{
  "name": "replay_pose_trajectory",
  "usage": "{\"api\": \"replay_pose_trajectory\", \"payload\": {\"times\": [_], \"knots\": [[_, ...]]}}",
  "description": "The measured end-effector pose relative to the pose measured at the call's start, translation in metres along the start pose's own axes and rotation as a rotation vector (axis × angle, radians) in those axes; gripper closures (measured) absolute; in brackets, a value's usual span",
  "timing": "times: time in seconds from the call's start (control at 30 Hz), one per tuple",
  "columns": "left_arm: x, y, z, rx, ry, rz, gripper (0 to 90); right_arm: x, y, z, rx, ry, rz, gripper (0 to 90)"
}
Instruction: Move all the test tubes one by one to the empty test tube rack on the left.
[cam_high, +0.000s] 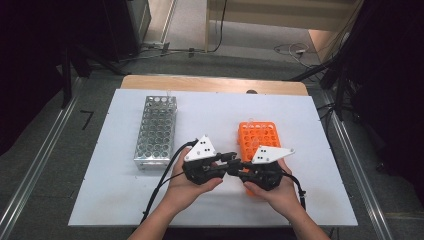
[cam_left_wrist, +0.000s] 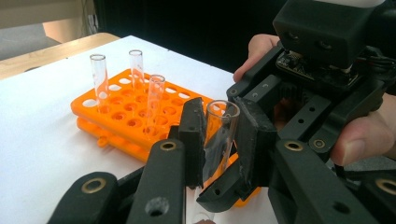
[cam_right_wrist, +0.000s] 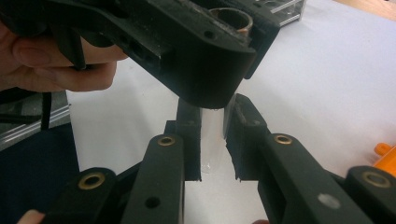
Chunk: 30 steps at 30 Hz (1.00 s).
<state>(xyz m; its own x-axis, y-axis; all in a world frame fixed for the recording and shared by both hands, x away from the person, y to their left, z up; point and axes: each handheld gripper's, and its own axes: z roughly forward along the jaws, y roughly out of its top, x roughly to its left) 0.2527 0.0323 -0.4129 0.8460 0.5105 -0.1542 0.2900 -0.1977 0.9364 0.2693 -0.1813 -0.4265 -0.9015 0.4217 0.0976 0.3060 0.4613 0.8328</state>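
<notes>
Above the white board (cam_high: 150, 200), near its front edge: left gripper (cam_high: 226, 161) and right gripper (cam_high: 239, 170) tip to tip, both clamped on one clear test tube (cam_left_wrist: 219, 135). Left jaws pinched on the upper part just under the open rim, right jaws pinched on the lower part. Tube upright, off the board, just beside the orange rack (cam_high: 257, 137). Three more tubes (cam_left_wrist: 137, 70) standing in that rack. Metal rack (cam_high: 156, 131) well apart to the left.
</notes>
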Motion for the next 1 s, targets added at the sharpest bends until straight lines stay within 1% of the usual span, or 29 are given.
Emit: {"api": "replay_pose_trajectory", "payload": {"times": [0.3,0.37,0.43,0.57,0.6,0.63,0.77,0.8,0.83,0.9,1.0], "knots": [[0.001,0.0,-0.001,0.006,0.016,0.009,76.2,0.0,-0.001,0.001,-0.003,-0.007,-0.005,73.8],[0.002,0.001,-0.001,0.003,0.016,0.001,76.3,0.0,-0.001,0.0,-0.008,-0.017,-0.007,73.3],[0.003,0.001,-0.002,-0.001,0.017,-0.002,76.3,-0.001,-0.001,0.0,-0.016,-0.013,-0.003,72.0],[0.005,0.001,-0.003,-0.004,0.025,0.0,76.4,-0.004,-0.002,-0.004,-0.033,-0.012,0.001,62.4],[0.005,0.002,-0.004,-0.004,0.03,-0.002,76.4,-0.006,-0.004,-0.006,-0.045,-0.011,-0.001,56.2],[0.006,0.002,-0.005,-0.007,0.035,-0.004,76.4,-0.006,-0.004,-0.006,-0.045,-0.011,-0.001,56.2],[0.011,0.003,-0.009,-0.019,0.05,-0.014,76.4,-0.013,-0.006,-0.012,-0.058,-0.036,0.003,42.1],[0.012,0.004,-0.011,-0.021,0.052,-0.016,76.5,-0.015,-0.007,-0.015,-0.064,-0.056,-0.004,33.5],[0.014,0.004,-0.012,-0.025,0.055,-0.018,76.5,-0.015,-0.007,-0.015,-0.064,-0.056,-0.004,33.5],[0.017,0.005,-0.015,-0.026,0.064,-0.017,76.5,-0.017,-0.008,-0.018,-0.071,-0.071,0.01,26.1],[0.022,0.006,-0.02,-0.037,0.079,-0.027,76.5,-0.022,-0.01,-0.021,-0.081,-0.083,0.017,16.5]]}}
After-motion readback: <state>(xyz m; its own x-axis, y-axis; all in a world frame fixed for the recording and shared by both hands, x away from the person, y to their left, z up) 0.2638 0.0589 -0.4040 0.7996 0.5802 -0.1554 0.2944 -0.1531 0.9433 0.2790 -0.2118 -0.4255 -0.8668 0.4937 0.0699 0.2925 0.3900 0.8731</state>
